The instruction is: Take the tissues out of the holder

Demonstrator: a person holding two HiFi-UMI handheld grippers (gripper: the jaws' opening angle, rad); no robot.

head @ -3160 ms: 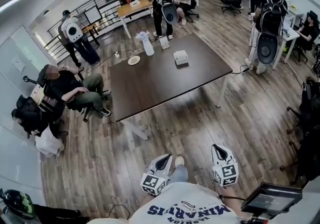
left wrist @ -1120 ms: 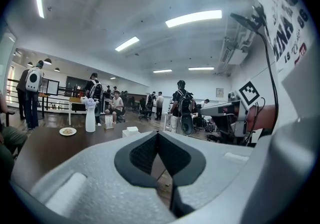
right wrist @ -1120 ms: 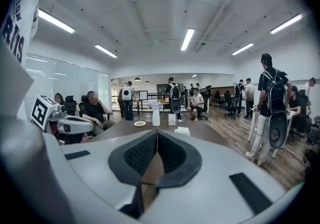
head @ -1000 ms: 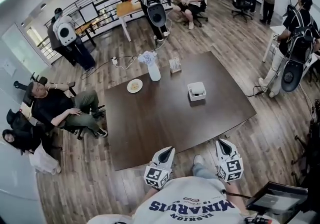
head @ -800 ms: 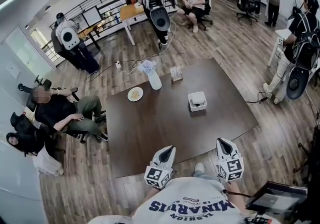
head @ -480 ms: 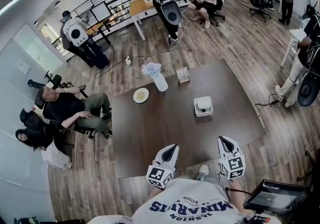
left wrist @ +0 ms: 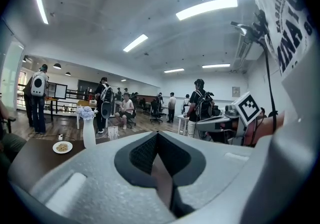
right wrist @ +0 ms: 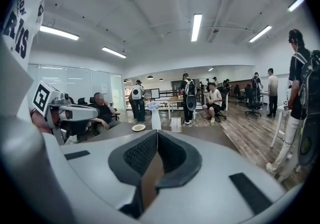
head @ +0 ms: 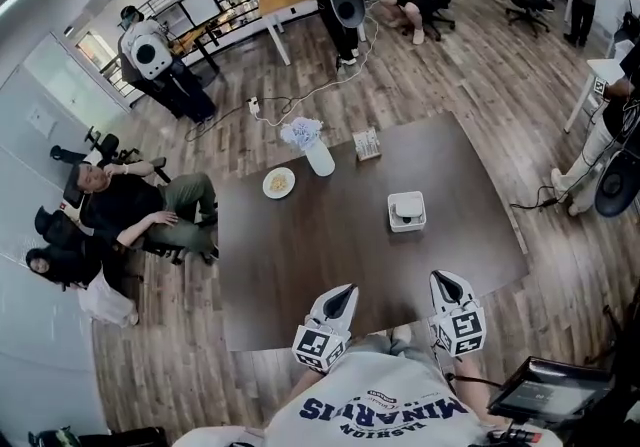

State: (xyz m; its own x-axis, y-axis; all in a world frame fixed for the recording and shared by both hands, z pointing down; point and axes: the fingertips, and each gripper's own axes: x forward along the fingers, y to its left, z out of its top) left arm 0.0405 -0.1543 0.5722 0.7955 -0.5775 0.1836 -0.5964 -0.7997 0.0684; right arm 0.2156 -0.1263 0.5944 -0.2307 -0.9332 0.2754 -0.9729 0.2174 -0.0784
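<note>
Head view: dark brown table [head: 300, 265] fills the middle of a wood-plank floor [head: 480, 105]. A white square tissue holder [head: 392, 225] sits on the table right of centre; the tissues [head: 406, 207] lie inside it as a pale wad at the top, none drawn out. The holder stands alone, well apart from both grippers.

Left gripper [head: 347, 289] is at the near table edge, tip just over the tabletop, pointing toward the far side; its own view shows the dark pads clenched together at the tip [left wrist: 157, 135], nothing between them. Right gripper [head: 441, 277] is parallel to it, also at the near edge, tip over the tabletop; its pads meet the same way [right wrist: 156, 135], clenched on nothing. The holder lies ahead of the two grippers, nearer the right one's line.

Far-left part of the table: white vase [head: 320, 157] with pale flowers, upright; a small plate [head: 279, 182] with a tan heap just beside it on the left; a card stand [head: 367, 143] near the far edge, right of the vase. The same three show in the left gripper view: vase [left wrist: 89, 130], plate [left wrist: 62, 147], card stand [left wrist: 113, 132].

A seated person [head: 135, 210] is off the table's left side; other people stand around the room's far end; a dark screen [head: 545, 395] is at lower right.
</note>
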